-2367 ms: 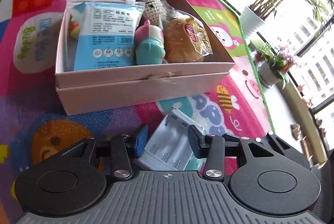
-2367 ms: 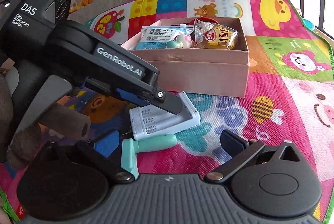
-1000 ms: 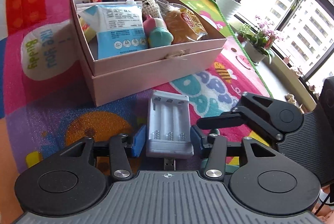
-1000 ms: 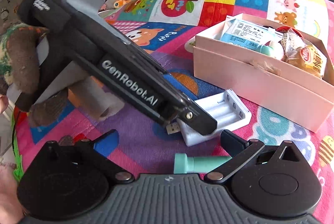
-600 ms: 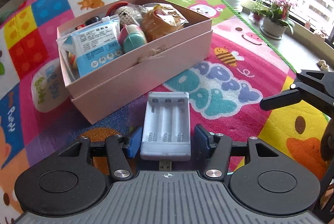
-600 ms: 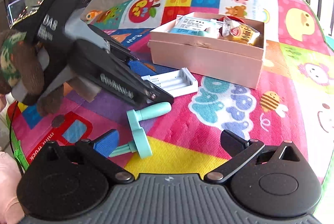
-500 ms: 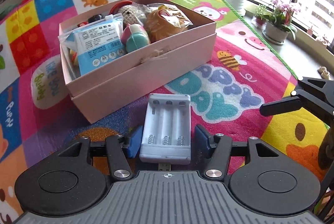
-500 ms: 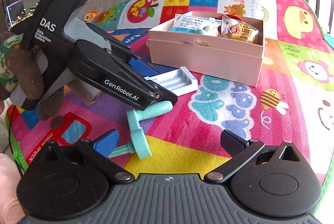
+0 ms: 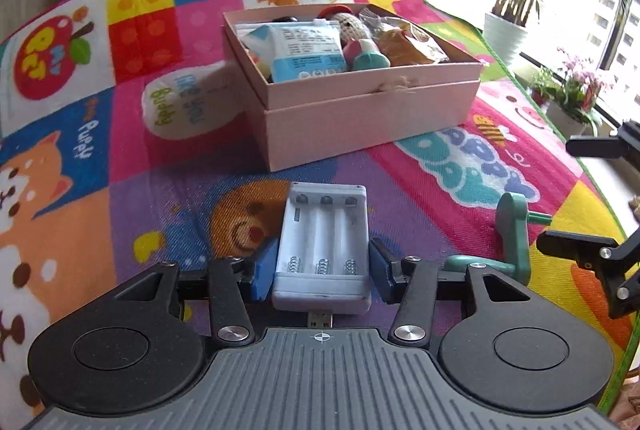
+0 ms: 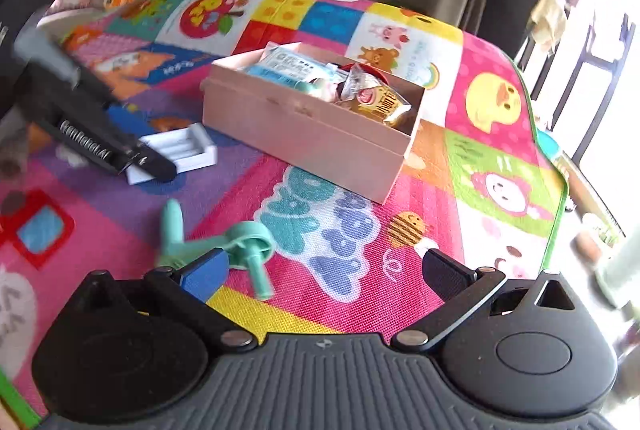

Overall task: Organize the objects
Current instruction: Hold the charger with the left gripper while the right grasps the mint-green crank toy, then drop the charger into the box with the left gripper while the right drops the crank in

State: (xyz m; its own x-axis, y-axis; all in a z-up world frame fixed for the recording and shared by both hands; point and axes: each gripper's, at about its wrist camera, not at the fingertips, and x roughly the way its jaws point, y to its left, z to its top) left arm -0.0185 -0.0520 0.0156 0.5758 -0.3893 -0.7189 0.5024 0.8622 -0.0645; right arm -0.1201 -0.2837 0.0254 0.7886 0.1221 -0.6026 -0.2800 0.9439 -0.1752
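My left gripper (image 9: 322, 268) is shut on a white battery charger (image 9: 324, 250) with three empty slots, its USB plug toward the camera. It is held over the colourful play mat, in front of a pink open box (image 9: 372, 109) filled with snack packets and toys. The right wrist view shows the charger (image 10: 180, 149) in the left gripper's fingers (image 10: 152, 165), left of the box (image 10: 312, 133). My right gripper (image 10: 320, 270) is open and empty. A teal crank handle (image 10: 224, 246) lies on the mat by its left finger; it also shows in the left wrist view (image 9: 512, 238).
The play mat (image 9: 160, 169) covers the surface and ends at a green edge (image 10: 560, 197) on the window side. Potted plants (image 9: 572, 97) stand on the sill beyond. My right gripper's fingers (image 9: 576, 244) show at the right of the left wrist view.
My left gripper has closed on the charger and drawn back from the box. My right gripper has swung right, and the teal handle now lies by its left finger.
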